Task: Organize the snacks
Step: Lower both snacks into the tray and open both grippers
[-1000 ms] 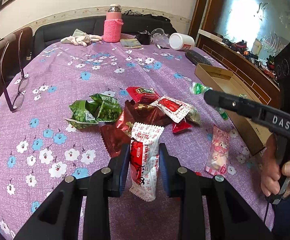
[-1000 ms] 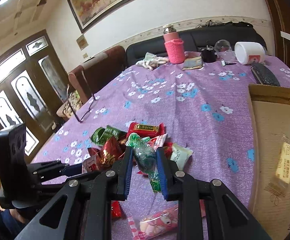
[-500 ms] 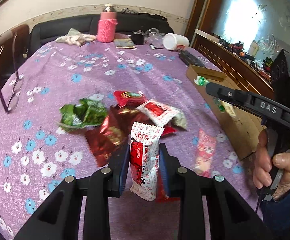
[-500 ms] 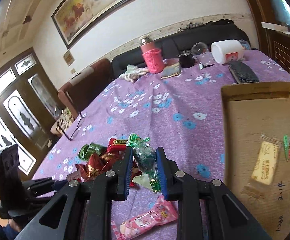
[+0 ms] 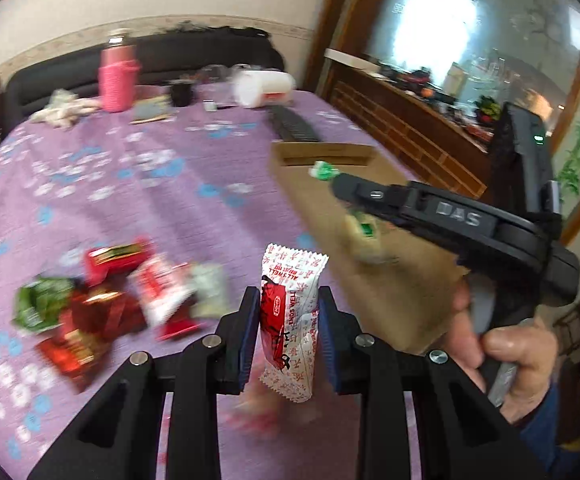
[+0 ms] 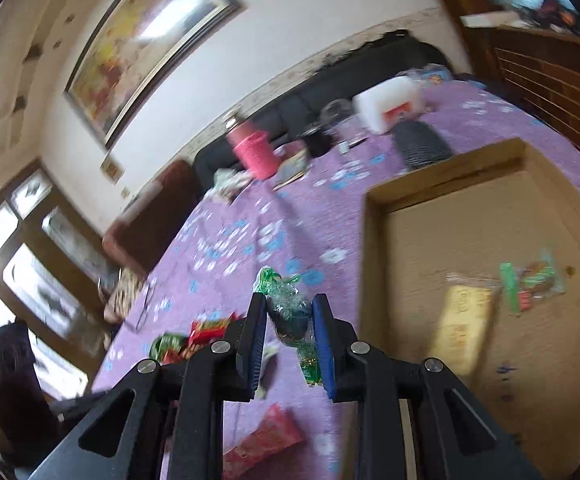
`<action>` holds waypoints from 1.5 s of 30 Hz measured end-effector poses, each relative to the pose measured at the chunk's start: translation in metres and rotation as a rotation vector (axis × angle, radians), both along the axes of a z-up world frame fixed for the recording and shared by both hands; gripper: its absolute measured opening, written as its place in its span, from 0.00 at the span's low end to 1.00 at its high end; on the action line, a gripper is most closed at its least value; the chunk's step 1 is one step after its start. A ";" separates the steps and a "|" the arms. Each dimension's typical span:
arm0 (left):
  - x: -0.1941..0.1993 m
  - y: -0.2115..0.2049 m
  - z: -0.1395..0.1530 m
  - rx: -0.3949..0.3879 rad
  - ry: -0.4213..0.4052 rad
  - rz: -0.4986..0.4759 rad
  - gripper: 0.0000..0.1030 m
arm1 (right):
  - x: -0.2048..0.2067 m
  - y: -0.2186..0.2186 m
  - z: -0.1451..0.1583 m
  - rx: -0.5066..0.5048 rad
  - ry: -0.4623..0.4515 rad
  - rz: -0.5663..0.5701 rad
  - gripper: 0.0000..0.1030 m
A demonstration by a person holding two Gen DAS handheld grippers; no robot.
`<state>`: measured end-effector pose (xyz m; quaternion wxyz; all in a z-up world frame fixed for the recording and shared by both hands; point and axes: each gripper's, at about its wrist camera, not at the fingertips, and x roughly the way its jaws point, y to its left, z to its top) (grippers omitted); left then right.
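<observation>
Snacks ride clamped: my left claw (image 5: 288, 330) pinches a white-and-red crinkly wrapper (image 5: 290, 320) mid-body, my right claw (image 6: 289, 330) a slippery green foil candy (image 6: 288, 312); both feel light and crushable.

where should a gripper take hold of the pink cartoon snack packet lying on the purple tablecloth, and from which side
The long pink cartoon snack packet lies flat on the purple floral tablecloth, apart from the snack pile. Best guess: come from above and pinch across its narrow width near the middle, fingers either side of the long edges, since the flat pose leaves no edge to slide under. Blur hides finer detail.
</observation>
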<state>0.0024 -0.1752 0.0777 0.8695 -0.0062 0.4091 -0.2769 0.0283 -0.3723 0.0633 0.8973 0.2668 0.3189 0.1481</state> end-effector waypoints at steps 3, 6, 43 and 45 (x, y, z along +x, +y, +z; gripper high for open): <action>0.004 -0.038 -0.002 -0.016 0.011 -0.050 0.27 | 0.000 -0.034 -0.010 0.037 0.069 -0.125 0.24; 0.005 -0.071 -0.010 -0.068 0.051 -0.101 0.27 | -0.003 -0.060 -0.019 0.068 0.136 -0.233 0.24; -0.013 -0.118 -0.044 0.152 -0.126 -0.154 0.27 | 0.000 -0.078 -0.043 0.019 0.277 -0.313 0.24; -0.014 -0.118 -0.044 0.154 -0.130 -0.155 0.27 | 0.001 -0.078 -0.043 0.020 0.278 -0.312 0.25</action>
